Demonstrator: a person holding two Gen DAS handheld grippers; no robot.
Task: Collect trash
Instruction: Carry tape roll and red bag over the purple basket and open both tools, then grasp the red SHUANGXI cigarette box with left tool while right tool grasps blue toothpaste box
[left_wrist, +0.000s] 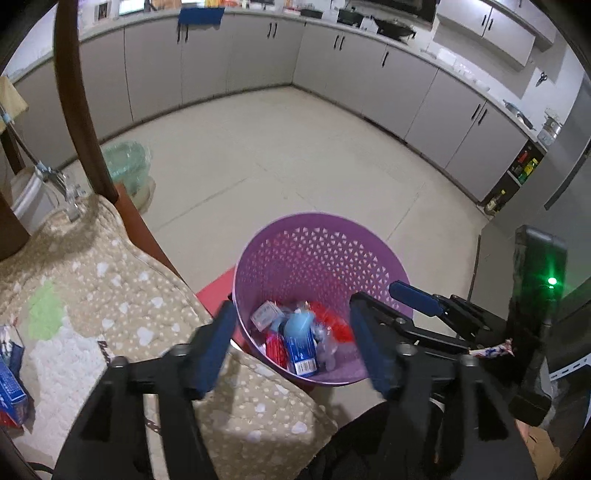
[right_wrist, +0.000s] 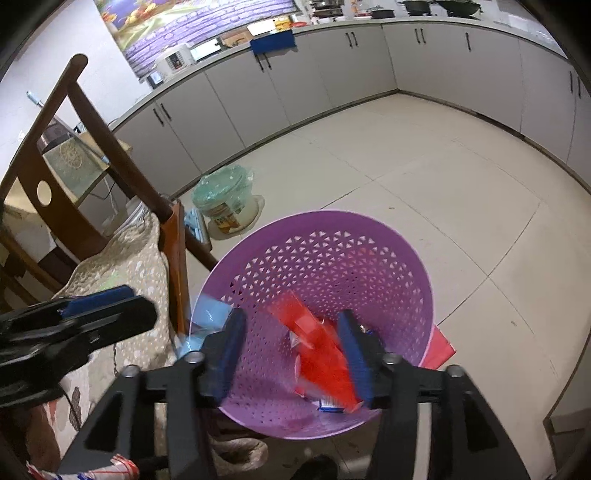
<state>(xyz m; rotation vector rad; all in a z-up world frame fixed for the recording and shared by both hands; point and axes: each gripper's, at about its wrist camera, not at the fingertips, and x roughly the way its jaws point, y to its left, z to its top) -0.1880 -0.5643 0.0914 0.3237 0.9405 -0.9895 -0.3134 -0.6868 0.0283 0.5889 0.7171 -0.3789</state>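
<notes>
- Two grippers hang over one purple perforated basket (left_wrist: 321, 266), which stands on the tiled kitchen floor (left_wrist: 280, 155) beside the chair's patterned cushion (left_wrist: 122, 295).
- Left wrist view: your left gripper (left_wrist: 293, 350) has its blue-padded fingers (left_wrist: 218, 347) spread apart, with nothing pinched between them; the pads touch no trash.
- Framed between those fingers, the basket's bottom holds a pile of trash (left_wrist: 295, 339): a light blue piece, a blue carton with a barcode, red wrappers and a small white box.
- Your right gripper (left_wrist: 417, 299) reaches in from the right, above the basket's rim, beside a device with a green light (left_wrist: 551, 281).
- A blue-and-red box (left_wrist: 11, 391) lies on the cushion at the far left edge, well apart from the basket.
- Right wrist view: your right gripper (right_wrist: 291, 354) also has its fingers (right_wrist: 354, 354) apart, gripping nothing.
- A red wrapper (right_wrist: 321, 354), blurred, lies inside the basket (right_wrist: 332, 258) between the pads and close to the right one; I cannot tell whether it touches that pad.
- A light blue packet (right_wrist: 208, 317), also blurred, shows at the basket's left rim, just beside the left pad.
- Your left gripper (right_wrist: 99, 314) shows at the left over the cushion (right_wrist: 125, 266).
- A lidded bucket in green plastic (right_wrist: 225, 199) stands on the floor beyond the wooden chair (right_wrist: 74, 158).
</notes>
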